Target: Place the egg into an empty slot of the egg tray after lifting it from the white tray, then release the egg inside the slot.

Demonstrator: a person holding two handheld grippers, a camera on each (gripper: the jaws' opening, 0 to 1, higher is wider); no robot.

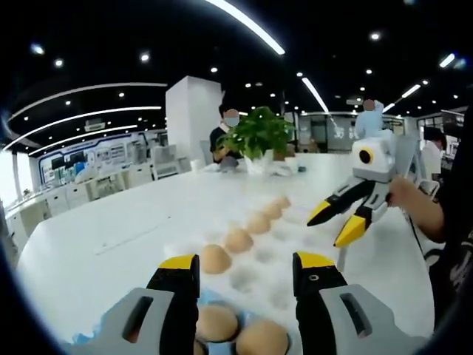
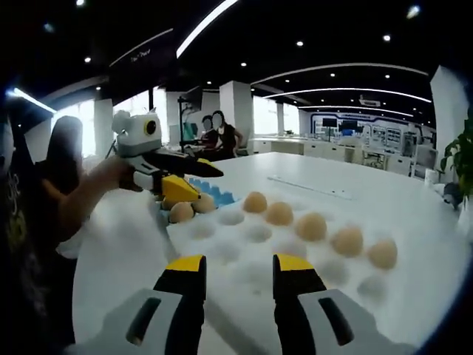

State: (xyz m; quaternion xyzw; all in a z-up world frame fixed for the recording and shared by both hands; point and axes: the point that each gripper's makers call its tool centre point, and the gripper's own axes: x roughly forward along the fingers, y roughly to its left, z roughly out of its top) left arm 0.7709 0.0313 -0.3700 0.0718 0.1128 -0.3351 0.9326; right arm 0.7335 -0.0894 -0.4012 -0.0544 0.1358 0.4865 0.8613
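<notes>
The left claw is open wide, with nothing between its 2 yellow-tipped jaws. Right under those jaws, loose eggs lie on something blue; this looks like the tray they get picked from, but its colour is hard to tell. Just past the jaw tips starts the white egg tray, and a row of 5 eggs sits along the edge of it that lies to the left of this claw, running away from the jaws. The slots next to that row have no eggs in them. The right claw hangs in the air over the far right part of the egg tray, held by a hand; its jaws are spread apart and hold nothing. In the right gripper view, the right claw is also open wide, just above the near edge of the egg tray. The row of 5 eggs lies past its jaws, on the far side. Off to the left of this claw, the left claw hovers over the loose eggs. A green plant stands far down the white table.
</notes>
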